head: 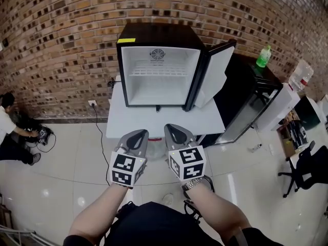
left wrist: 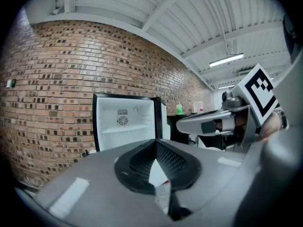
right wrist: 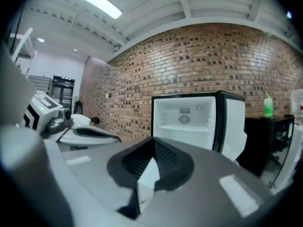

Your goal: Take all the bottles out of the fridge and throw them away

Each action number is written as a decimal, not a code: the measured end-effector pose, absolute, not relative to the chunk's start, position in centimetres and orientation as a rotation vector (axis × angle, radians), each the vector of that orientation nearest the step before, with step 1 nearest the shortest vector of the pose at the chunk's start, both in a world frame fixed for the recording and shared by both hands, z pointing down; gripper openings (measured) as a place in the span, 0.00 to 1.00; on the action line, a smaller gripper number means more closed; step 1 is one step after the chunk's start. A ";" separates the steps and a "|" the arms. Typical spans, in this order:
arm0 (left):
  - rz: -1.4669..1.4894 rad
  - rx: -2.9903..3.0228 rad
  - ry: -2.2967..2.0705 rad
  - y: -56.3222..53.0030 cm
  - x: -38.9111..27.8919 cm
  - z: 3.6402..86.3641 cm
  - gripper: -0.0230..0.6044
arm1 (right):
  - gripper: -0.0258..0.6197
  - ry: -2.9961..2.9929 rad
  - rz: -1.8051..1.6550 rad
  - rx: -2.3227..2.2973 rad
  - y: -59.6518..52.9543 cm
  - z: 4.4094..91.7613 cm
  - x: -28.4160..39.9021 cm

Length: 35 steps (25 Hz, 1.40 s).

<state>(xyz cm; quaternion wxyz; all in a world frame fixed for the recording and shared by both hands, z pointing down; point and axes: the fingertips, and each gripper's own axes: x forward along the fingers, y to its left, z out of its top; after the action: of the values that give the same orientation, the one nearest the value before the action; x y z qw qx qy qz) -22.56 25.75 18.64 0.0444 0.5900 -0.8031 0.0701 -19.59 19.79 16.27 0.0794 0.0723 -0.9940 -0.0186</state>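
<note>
The small black fridge stands on a white table with its door swung open to the right. Its white inside shows one wire shelf and no bottles. A green bottle stands on the black cabinet to the right of the fridge. My left gripper and right gripper are held side by side in the air in front of the table, both pointing at the fridge. Each is shut with nothing between its jaws, as the left gripper and right gripper views show.
A brick wall runs behind the fridge. A person crouches on the floor at far left. An office chair and white boxes crowd the right side. A clear container sits beyond the cabinet.
</note>
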 end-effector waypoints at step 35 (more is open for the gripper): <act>0.241 1.904 -2.454 28.1 -19.5 16.8 0.04 | 0.04 -2.992 -0.103 0.233 23.5 14.9 -16.8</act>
<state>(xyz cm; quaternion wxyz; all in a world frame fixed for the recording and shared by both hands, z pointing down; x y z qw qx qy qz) -19.53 28.12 16.78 0.0133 0.6111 -0.7876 0.0775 -16.81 23.49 14.94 0.0692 0.0773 -0.9940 -0.0341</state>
